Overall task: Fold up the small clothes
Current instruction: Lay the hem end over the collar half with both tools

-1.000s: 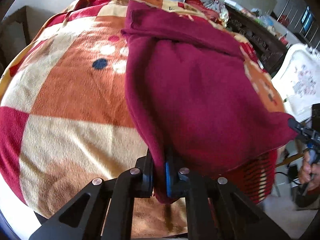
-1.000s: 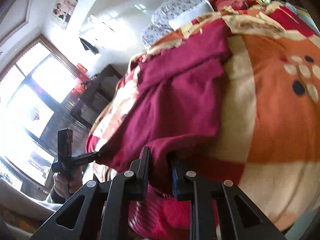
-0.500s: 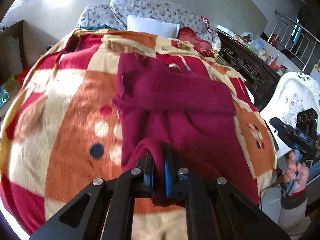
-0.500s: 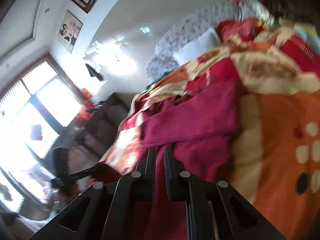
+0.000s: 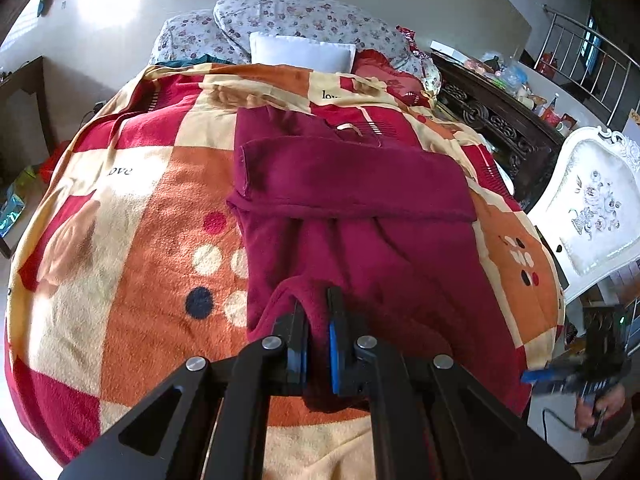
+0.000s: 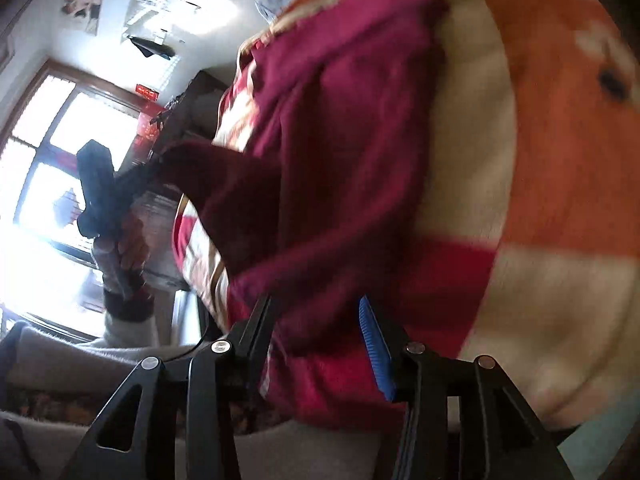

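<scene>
The maroon fleece garment (image 5: 360,216) lay spread on the bed's patchwork blanket (image 5: 132,216), straight ahead of the left gripper (image 5: 318,340) and running away from it toward the pillows (image 5: 288,28); its long axis followed the gripper's own pointing line, with a band of cloth already folded crosswise at the far end. The left gripper was clenched on the near hem, a ridge of fleece pinched up between its two pads and lifted off the blanket. The right gripper (image 6: 320,340) sat at the garment's other near corner, off to the right of the left one, at the bed's edge. Its jaws were opening, the blue pad standing clear of the fleece while the cloth hung loosely between the fingers, so that corner looked released rather than held. From the right wrist view the left hand (image 6: 128,248) could be seen gripping its tool beyond the raised hem. By my reading the left hand was the nearer one for carrying the hem forward over the body toward the folded band, since only it had a hold. No containers showed on the bed; nothing was stored in anything here. The right wrist picture was blurred, so finer contact there could not be told.
</scene>
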Available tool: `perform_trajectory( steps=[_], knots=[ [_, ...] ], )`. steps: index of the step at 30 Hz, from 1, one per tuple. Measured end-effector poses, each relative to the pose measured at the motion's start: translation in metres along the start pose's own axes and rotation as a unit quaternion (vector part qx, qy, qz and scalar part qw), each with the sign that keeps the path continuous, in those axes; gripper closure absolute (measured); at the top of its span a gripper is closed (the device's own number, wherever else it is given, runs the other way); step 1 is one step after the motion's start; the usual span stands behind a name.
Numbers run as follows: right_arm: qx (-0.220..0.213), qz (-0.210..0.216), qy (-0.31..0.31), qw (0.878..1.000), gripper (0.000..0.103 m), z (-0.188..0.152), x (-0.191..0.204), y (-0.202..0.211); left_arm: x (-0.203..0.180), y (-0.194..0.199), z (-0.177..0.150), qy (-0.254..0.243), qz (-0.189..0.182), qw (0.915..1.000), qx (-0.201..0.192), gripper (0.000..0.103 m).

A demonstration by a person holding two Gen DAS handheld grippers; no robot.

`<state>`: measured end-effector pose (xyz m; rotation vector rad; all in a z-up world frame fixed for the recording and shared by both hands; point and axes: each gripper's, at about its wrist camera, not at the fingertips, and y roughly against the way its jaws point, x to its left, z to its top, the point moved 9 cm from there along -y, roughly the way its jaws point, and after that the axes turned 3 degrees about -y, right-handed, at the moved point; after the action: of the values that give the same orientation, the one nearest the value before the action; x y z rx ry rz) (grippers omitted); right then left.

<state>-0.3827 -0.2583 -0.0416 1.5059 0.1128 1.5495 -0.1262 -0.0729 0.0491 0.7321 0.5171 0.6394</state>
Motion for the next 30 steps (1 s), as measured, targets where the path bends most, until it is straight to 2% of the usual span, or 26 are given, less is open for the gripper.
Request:
perform_trajectory(
  steps=[6,7,9,12,15,18,21,27,30],
  knots=[
    [-0.008,0.061,-0.01,0.998,0.054,0.008,0.009,-0.034,-0.002,0.0,-0.005,-0.002,0.008,1.0,0.002,0.096],
    [-0.014,0.059,-0.006,0.998,0.057,0.013,0.01,-0.039,-0.002,0.0,-0.006,-0.001,0.009,1.0,0.003,0.096],
    [-0.025,0.053,0.005,0.998,0.083,0.022,0.014,-0.041,0.0,0.0,-0.008,0.001,0.011,0.9999,0.006,0.096],
    [-0.068,0.085,0.018,0.994,0.09,0.038,0.028,-0.021,0.006,0.0,-0.012,0.006,0.012,0.9999,0.011,0.096],
    [-0.103,0.094,0.035,0.99,0.091,0.052,0.042,0.001,0.011,0.002,-0.012,0.015,0.006,0.9998,0.011,0.096],
    [-0.148,0.106,0.056,0.982,0.091,0.083,0.059,0.02,0.013,0.003,-0.004,0.018,0.003,0.9998,0.004,0.096],
    [-0.177,0.095,0.078,0.976,0.092,0.112,0.068,0.028,0.015,0.001,0.015,0.023,0.0,0.9997,-0.009,0.096],
    [-0.233,0.07,0.093,0.965,0.092,0.204,0.074,0.041,0.023,-0.012,0.067,0.028,0.007,0.999,-0.033,0.096],
    [-0.253,0.055,0.077,0.963,0.093,0.25,0.063,0.047,0.034,-0.03,0.099,0.035,0.02,0.9985,-0.036,0.096]
  ],
)
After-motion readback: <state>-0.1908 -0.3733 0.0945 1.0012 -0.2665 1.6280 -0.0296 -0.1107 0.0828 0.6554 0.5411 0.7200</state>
